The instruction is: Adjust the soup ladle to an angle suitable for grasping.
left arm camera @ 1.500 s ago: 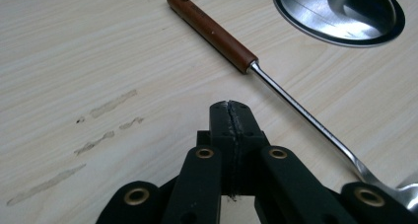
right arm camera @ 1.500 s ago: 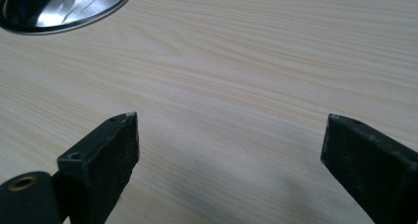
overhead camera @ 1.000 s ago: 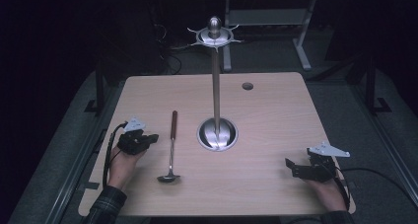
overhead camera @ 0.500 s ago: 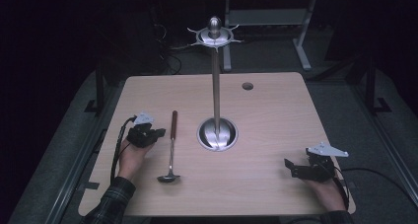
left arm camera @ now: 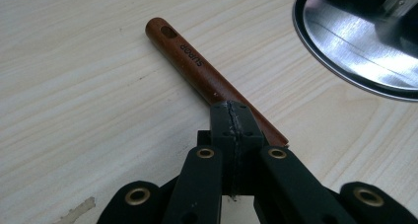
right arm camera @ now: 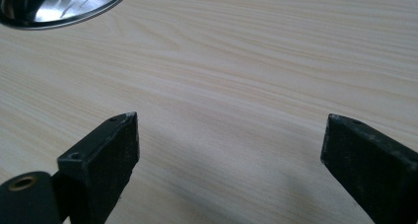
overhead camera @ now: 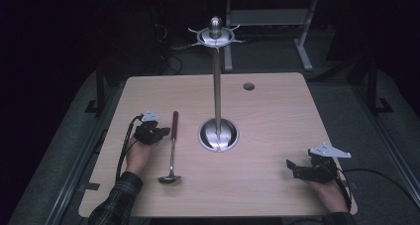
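A light wood-grain tabletop (overhead camera: 277, 111) is seen from above, with a tall polished metal utensil stand (overhead camera: 217, 86) placed upright near its centre on a round mirrored base (left arm camera: 362, 34), its top ring carrying short hook arms. A small ladle (overhead camera: 171, 150) is laid flat on the tabletop to the left of the stand base, its bowl turned toward the person and its brown wooden handle (left arm camera: 207, 78) pointing away; printed lettering and a hanging hole are noted at the handle's far end. The left tongs (overhead camera: 161, 133) are held at the left of the handle, close against its upper part. In the left gripper view the left tongs (left arm camera: 231, 123) are seen with the jaws pressed together, nothing lying between them, and the tips positioned directly over the handle; whether they touch it cannot be told. The right tongs (overhead camera: 293, 168) are held low over the tabletop near the front right corner, well apart from the stand and the ladle. In the right gripper view the right tongs (right arm camera: 229, 128) are found spread wide, with bare tabletop between the jaws and nothing gripped.
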`<state>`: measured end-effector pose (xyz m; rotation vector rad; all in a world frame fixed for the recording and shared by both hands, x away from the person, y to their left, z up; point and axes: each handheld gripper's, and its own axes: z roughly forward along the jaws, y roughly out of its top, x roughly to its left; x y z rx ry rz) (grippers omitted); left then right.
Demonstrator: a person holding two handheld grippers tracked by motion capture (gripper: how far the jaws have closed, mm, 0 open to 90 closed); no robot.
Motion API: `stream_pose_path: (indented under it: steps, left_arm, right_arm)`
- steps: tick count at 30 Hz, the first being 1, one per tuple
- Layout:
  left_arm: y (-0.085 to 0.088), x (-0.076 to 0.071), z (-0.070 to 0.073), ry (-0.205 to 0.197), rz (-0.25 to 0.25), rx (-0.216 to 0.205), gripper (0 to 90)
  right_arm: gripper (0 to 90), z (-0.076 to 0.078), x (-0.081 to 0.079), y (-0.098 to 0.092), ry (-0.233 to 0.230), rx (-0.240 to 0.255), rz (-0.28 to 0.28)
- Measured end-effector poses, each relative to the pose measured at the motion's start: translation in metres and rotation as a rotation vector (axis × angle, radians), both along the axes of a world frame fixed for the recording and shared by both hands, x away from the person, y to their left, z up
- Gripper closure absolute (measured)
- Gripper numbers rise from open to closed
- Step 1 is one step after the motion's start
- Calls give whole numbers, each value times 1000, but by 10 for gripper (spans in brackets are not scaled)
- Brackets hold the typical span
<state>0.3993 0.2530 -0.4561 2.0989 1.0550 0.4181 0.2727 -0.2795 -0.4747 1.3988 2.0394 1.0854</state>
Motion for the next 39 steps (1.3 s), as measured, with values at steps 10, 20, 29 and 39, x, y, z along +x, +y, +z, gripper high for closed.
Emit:
stream_pose_path:
  steps: [10, 20, 29, 39]
  left_arm:
    - [-11, -1, -4, 15, -36, 26, 898]
    - [-20, -5, -4, 23, -65, 7, 898]
    - [-34, -9, -3, 26, -129, 21, 898]
    - [-45, -13, -2, 23, -175, 27, 898]
  right_arm:
    - [71, 0, 0, 1, 2, -2, 2]
    - [71, 0, 1, 2, 1, -3, 9]
    - [71, 0, 2, 3, 1, -6, 15]
    - [71, 0, 2, 3, 1, -5, 14]
